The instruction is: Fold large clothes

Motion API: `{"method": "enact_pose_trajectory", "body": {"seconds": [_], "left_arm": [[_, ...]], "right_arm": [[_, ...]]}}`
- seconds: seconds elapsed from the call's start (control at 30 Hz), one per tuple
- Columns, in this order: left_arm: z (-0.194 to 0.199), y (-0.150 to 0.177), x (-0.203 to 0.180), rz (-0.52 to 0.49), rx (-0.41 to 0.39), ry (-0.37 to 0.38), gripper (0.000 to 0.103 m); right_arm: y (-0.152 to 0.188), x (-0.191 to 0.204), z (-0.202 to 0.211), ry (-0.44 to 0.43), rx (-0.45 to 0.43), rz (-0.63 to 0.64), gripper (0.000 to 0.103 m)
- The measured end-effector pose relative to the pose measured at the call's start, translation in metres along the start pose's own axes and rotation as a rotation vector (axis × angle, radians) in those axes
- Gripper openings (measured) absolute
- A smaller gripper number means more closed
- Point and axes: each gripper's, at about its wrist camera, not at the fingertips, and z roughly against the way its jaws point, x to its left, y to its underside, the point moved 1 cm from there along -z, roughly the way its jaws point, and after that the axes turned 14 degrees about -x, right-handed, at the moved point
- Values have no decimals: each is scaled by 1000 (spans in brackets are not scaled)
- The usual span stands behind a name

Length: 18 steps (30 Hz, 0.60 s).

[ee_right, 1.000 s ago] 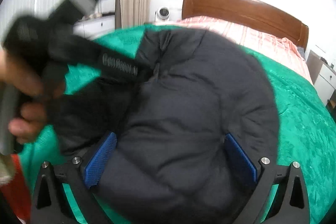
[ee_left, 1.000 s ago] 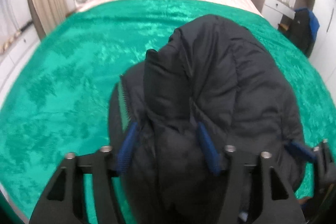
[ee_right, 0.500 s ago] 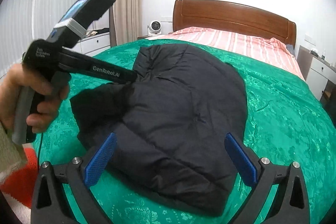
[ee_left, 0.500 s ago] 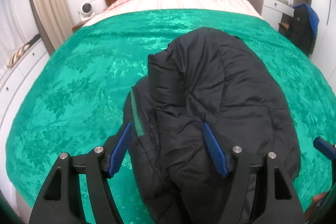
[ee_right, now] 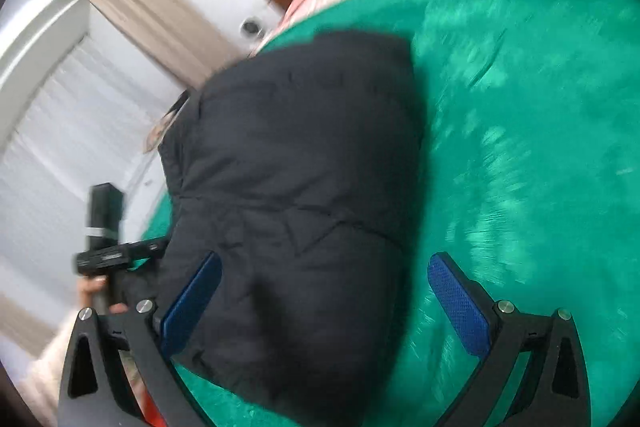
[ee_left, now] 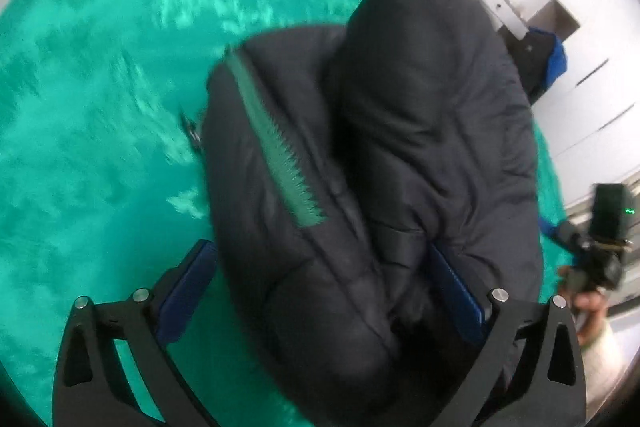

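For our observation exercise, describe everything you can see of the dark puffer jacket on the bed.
The puffer jacket is dark navy or black, quilted and puffy, with a green zipper strip along one open edge. It lies bundled in a rough fold on the green bedspread. The left gripper, its jaws opening, straddles its near end.

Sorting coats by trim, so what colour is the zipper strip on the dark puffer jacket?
Green: the zipper strip on the black jacket shows best in the left wrist view.
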Motion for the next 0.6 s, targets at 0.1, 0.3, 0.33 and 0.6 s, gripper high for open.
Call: {"method": "enact_pose_trajectory", "body": {"seconds": [0.1, 0.3, 0.33, 0.6], "left_arm": [[-30, 13, 20, 111, 83, 75, 103], [-53, 15, 16, 107, 86, 50, 103], [-51, 16, 8, 96, 68, 34, 100], [15, 14, -44, 54, -191, 93, 63]], "right_arm": [[1, -20, -39, -111, 125, -48, 102], [1, 11, -83, -116, 162, 185, 99], [4, 34, -77, -82, 132, 322, 95], [17, 116, 0, -109, -151, 703, 78]]}}
